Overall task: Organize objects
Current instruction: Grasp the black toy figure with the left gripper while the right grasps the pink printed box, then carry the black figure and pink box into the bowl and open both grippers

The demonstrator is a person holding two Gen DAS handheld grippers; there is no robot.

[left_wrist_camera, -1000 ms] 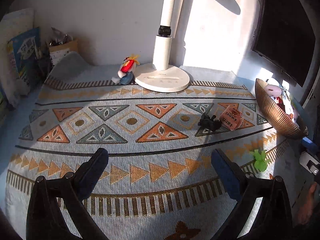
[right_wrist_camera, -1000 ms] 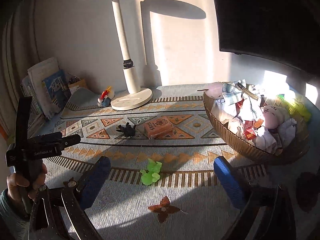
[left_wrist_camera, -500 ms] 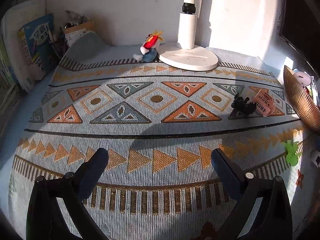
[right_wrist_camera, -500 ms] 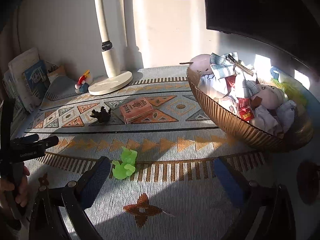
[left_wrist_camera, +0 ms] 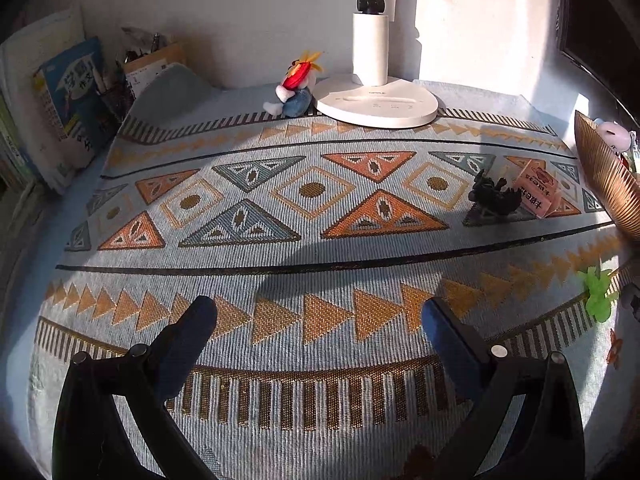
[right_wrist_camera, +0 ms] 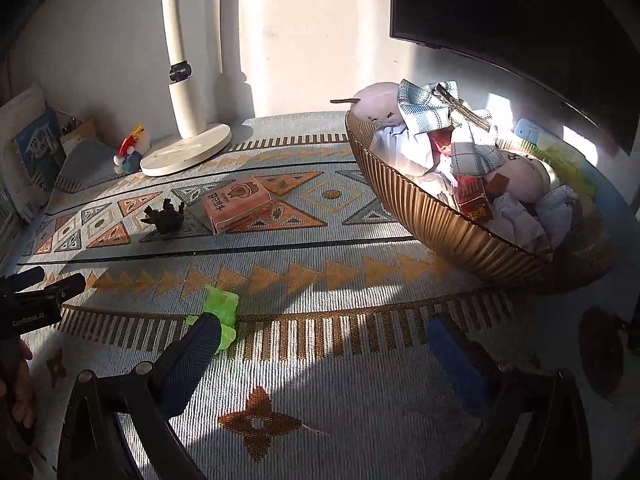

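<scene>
Both pairs of tongs hang released above a patterned woven mat (left_wrist_camera: 312,240) spread over the table. The left gripper (left_wrist_camera: 320,316) has its blue-padded fingers (left_wrist_camera: 192,328) spread wide with nothing between them, over the near band of orange triangles. The right gripper (right_wrist_camera: 324,340) is likewise spread and empty; its left pad (right_wrist_camera: 192,352) sits in front of a green toy (right_wrist_camera: 222,312), hiding part of it, and whether pad and toy touch cannot be told. That green toy lies on the near striped border of the mat, and in the left wrist view it shows at the far right edge (left_wrist_camera: 598,294). Farther back, on the row of large triangles, a small black dinosaur figure (right_wrist_camera: 164,218) stands just left of a pink box (right_wrist_camera: 238,202), the two close together. To the right a ribbed golden bowl (right_wrist_camera: 460,236) rests on the mat, heaped with checked cloth, white crumpled pieces, pale pink plush shapes and a red packet. At the far edge stands a white desk lamp (right_wrist_camera: 186,152), with a little red-and-blue plush figure (right_wrist_camera: 130,150) just beside its base on the left. Books (left_wrist_camera: 68,92) and a pen holder lean against the wall at the far left. A dark monitor (right_wrist_camera: 520,20) hangs above the bowl. A hand (right_wrist_camera: 18,384) grips the other tool's handle at the left edge of the right wrist view.
</scene>
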